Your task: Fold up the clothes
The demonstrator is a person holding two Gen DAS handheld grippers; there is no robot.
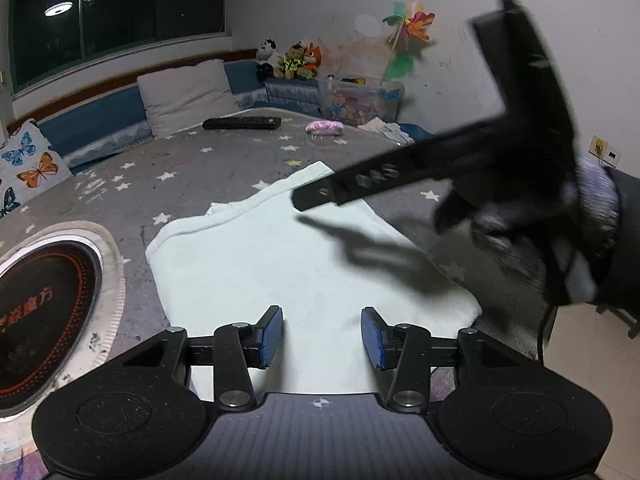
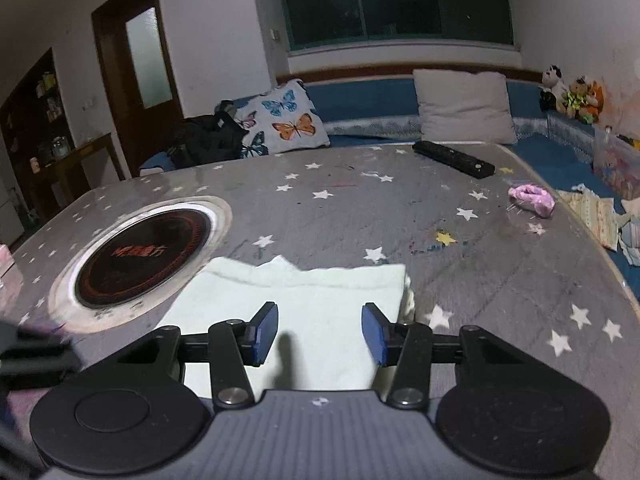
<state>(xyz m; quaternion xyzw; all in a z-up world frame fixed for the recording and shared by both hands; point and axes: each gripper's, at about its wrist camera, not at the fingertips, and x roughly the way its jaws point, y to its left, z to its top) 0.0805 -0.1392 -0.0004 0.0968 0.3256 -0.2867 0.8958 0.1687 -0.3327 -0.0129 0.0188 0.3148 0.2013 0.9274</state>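
Note:
A pale white folded cloth (image 1: pixel 256 264) lies flat on the grey star-print table cover (image 1: pixel 192 176). My left gripper (image 1: pixel 322 336) hovers over the cloth's near part, its blue pads (image 1: pixel 272 336) apart with only cloth surface showing below the gap. The right gripper (image 1: pixel 324 194), blurred and held by a gloved hand (image 1: pixel 560 248), reaches in from the right above the cloth's far right corner. In the right wrist view the same cloth (image 2: pixel 320 292) lies under my right gripper (image 2: pixel 320 334), which is open with nothing between its pads.
A round black cooktop (image 2: pixel 144 256) is set into the table left of the cloth. A black remote (image 2: pixel 454 158) and a pink bundle (image 2: pixel 532 200) lie farther back. Pillows (image 2: pixel 464 106) and plush toys (image 1: pixel 290 60) line the bench. The table edge (image 2: pixel 600 264) curves at right.

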